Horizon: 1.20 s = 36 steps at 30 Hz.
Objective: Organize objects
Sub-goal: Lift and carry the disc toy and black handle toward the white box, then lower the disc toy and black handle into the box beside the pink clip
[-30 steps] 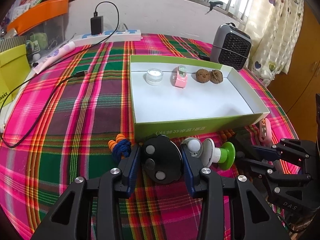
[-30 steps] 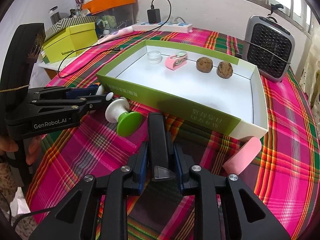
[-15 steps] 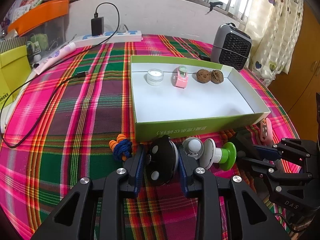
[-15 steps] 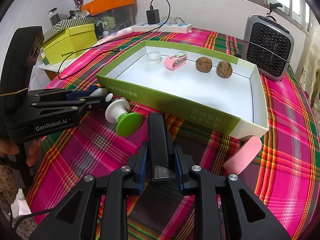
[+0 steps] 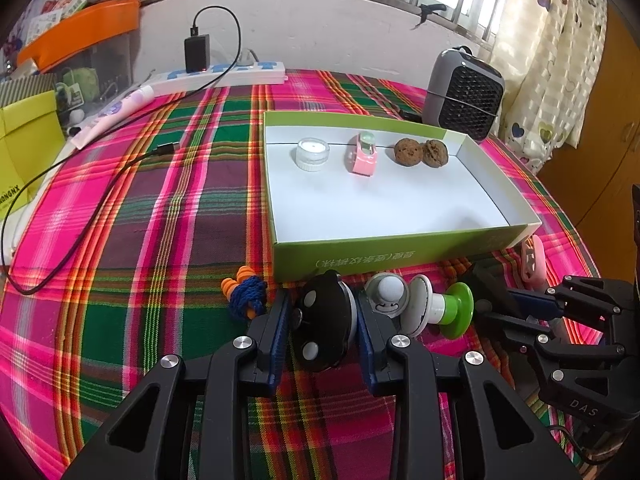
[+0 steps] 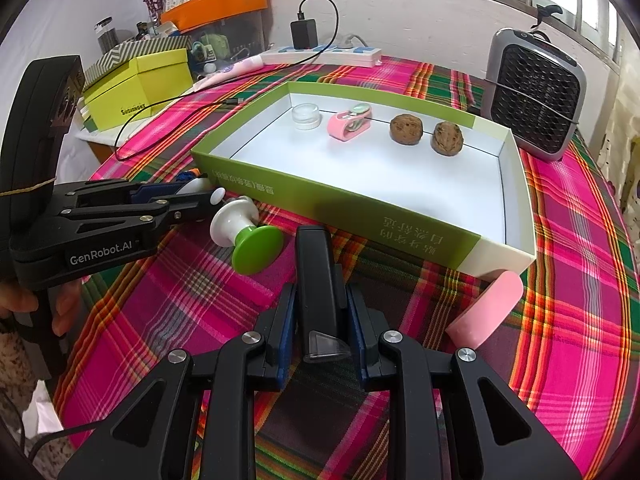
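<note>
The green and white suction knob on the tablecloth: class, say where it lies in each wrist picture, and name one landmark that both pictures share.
Left wrist view: the suction knob lies low and right of centre, just in front of the green box's near wall.
Right wrist view: the suction knob lies left of centre, beside the tips of the left tongs.
Shared landmark: the green box, with two walnuts inside.

Black round disc with white dots [image 5: 324, 322] stands on edge, pinched between left tongs [image 5: 322, 320]. Black slim bar device [image 6: 318, 276] clamped in right tongs [image 6: 320, 316], pointing at green box [image 6: 344, 204]. Box holds clear jar [image 5: 313, 154], pink case [image 5: 363, 155], two walnuts [image 5: 420, 153]. Green-white knob [image 6: 248, 236], pink oval [image 6: 486, 312], blue-orange earplugs [image 5: 244, 296] lie on desk.
</note>
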### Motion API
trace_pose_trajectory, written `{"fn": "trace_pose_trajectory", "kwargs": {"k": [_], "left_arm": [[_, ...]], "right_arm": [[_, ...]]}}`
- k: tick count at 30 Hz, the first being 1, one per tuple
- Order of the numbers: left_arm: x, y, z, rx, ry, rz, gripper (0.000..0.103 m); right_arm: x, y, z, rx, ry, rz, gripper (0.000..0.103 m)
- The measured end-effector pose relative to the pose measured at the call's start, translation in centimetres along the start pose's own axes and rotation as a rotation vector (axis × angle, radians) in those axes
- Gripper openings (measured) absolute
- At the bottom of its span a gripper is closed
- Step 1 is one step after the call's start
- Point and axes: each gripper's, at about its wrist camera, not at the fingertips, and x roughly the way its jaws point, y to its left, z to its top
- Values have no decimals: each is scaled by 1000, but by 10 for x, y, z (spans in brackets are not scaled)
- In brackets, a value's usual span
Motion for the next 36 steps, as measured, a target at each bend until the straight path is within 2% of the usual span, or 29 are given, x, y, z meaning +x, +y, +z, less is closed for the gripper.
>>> {"fn": "trace_pose_trajectory", "kwargs": {"k": [14, 18, 36], "left_arm": [[-15, 1, 5, 1, -33, -8, 28], [-18, -1, 4, 4, -37, -8, 28], [-28, -9, 23, 28, -76, -24, 28]], "right_arm": [[-7, -4, 2, 28, -26, 28, 24], [-11, -7, 1, 53, -36, 58, 24], [-32, -11, 23, 78, -112, 31, 24]]}}
